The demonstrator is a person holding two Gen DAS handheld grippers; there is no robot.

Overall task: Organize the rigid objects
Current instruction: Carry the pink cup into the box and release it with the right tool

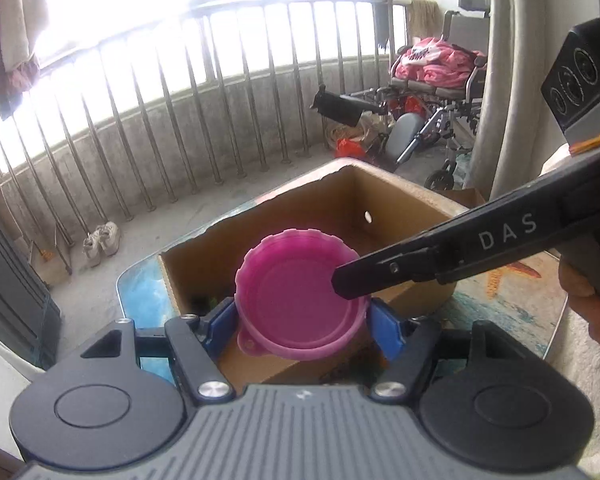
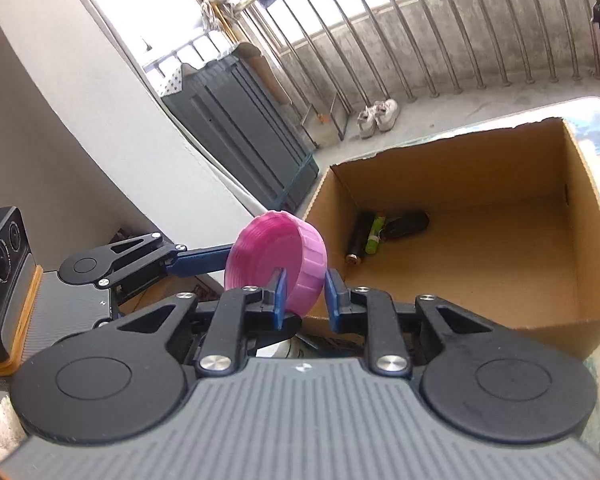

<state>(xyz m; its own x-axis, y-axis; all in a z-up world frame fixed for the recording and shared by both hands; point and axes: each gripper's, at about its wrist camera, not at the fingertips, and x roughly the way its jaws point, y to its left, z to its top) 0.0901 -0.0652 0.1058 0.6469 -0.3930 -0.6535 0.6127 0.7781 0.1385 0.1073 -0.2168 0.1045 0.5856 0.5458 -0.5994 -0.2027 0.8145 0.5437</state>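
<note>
Cardboard box [image 2: 480, 264] on ocean-print tabletop [image 1: 512, 312], balcony railing [image 1: 204, 92] behind

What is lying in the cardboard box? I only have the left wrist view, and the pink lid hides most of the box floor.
Observer: The right wrist view shows a green cylinder and two dark items beside it on the floor of the cardboard box, by the left wall in that view.
Operator: And how is the right gripper holding the lid?
Observer: The right gripper is closed on the edge of the pink lid, one blue finger on each side.
</note>
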